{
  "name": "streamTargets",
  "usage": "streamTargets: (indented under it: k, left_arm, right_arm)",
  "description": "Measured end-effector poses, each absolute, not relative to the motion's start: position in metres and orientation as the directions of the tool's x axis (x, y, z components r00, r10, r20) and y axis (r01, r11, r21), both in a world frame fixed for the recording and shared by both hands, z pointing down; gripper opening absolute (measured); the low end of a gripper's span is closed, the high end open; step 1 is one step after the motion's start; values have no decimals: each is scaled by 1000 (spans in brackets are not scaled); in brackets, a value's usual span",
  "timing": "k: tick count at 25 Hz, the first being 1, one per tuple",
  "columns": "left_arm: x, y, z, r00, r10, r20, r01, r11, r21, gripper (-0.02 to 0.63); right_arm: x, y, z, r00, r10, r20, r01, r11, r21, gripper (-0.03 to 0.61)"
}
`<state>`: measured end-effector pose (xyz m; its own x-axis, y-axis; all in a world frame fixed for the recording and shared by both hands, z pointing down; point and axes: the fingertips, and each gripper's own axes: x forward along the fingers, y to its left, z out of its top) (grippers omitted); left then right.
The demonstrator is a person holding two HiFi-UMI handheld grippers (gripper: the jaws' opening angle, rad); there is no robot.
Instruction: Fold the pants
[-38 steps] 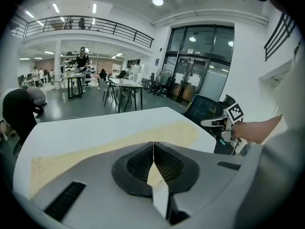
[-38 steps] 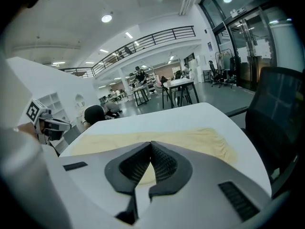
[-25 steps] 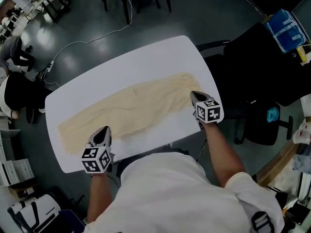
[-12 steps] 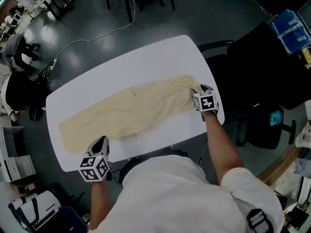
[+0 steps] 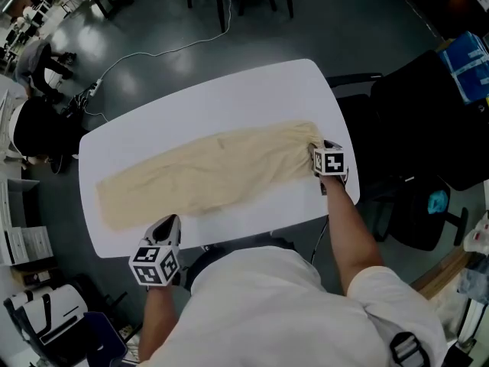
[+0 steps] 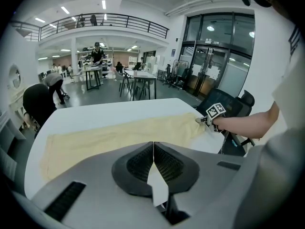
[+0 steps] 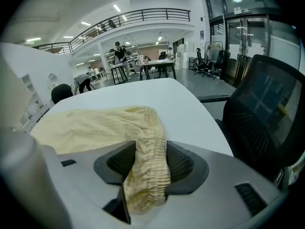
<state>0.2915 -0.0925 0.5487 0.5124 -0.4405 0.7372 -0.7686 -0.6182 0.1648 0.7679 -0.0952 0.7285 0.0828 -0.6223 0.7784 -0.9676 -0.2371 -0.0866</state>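
Right tongs (image 5: 315, 150) have just been opening, waistband (image 7: 147, 142) loose between them; pants (image 5: 199, 178) stretch frame-left toward the shut, empty left tongs (image 5: 168, 224).

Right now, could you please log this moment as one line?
pants: spread on table | left gripper: shut, empty | right gripper: jaws wide, just closing a little, waistband between them

No writing, number or brand can be read anywhere. The left gripper's marker cube (image 5: 155, 264), off the near edge of the white table (image 5: 229, 98), and the right gripper's marker cube (image 5: 329, 162), at the table's right end, carry only black-and-white square patterns. A blue bin (image 5: 470, 67) beyond that end may bear pale marks, too blurred to read.
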Motion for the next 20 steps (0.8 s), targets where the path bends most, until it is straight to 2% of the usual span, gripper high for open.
streamTargets:
  k: [1, 3, 4, 8, 12, 15, 20]
  left_arm:
    - [289, -92, 548, 512, -444, 736, -770, -616, 165, 28]
    - [285, -93, 547, 511, -452, 731, -774, -612, 162, 28]
    - [283, -94, 546, 510, -455, 730, -776, -610, 162, 28]
    - [275, -94, 539, 512, -467, 721, -779, -606, 161, 28]
    - [271, -96, 537, 522, -484, 702, -788, -589, 179, 28]
    - [272, -96, 536, 533, -492, 689, -793, -574, 203, 28]
    - [267, -97, 528, 530, -522, 668, -805, -558, 203, 28]
  right_arm:
    - [764, -96, 729, 71, -620, 782, -968, -233, -96, 204]
    - [754, -99, 730, 40, -617, 786, -962, -235, -135, 89]
    - [750, -99, 731, 30, -616, 787, -956, -247, -156, 66]
    - [740, -96, 722, -16, -639, 769, -934, -265, -239, 58]
    - [725, -99, 684, -99, -737, 668, -898, -223, -378, 57]
    - [705, -102, 648, -161, -794, 586, -882, -150, -446, 57]
    - [653, -115, 611, -289, -801, 524, -890, 23, -456, 57]
